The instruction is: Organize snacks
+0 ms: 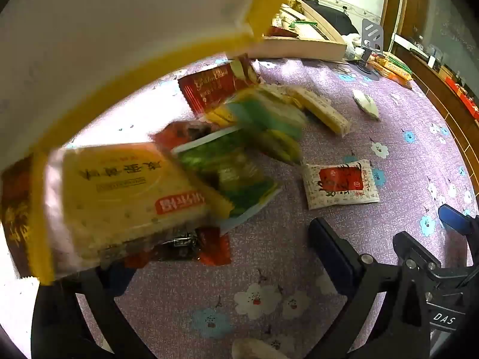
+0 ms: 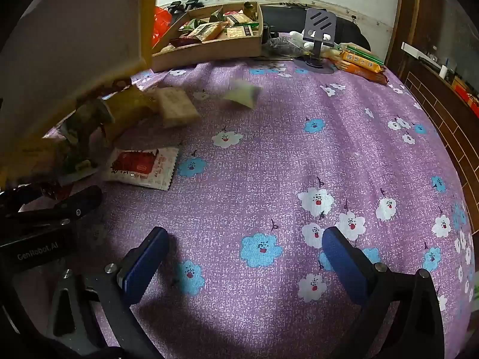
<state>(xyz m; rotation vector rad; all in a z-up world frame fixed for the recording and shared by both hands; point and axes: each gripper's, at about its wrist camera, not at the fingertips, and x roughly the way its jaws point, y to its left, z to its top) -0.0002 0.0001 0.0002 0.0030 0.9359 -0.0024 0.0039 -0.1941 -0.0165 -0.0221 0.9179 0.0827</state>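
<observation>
Both views are taken steeply downward, close over the purple flowered cloth (image 2: pixel 269 161). The left wrist view is crowded by blurred snack packets (image 1: pixel 128 197). A white-and-red sachet (image 1: pixel 339 184) (image 2: pixel 140 167) is shared by both.

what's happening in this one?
Snack sorting on a purple floral cloth. A yellow-edged container is tipped up at the left with a blurred heap of snack packets under its edge, seemingly just dumped. One white-and-red packet lies apart. The left gripper and right gripper are both open and holding nothing. A wooden tray at the back already holds snacks.
</observation>
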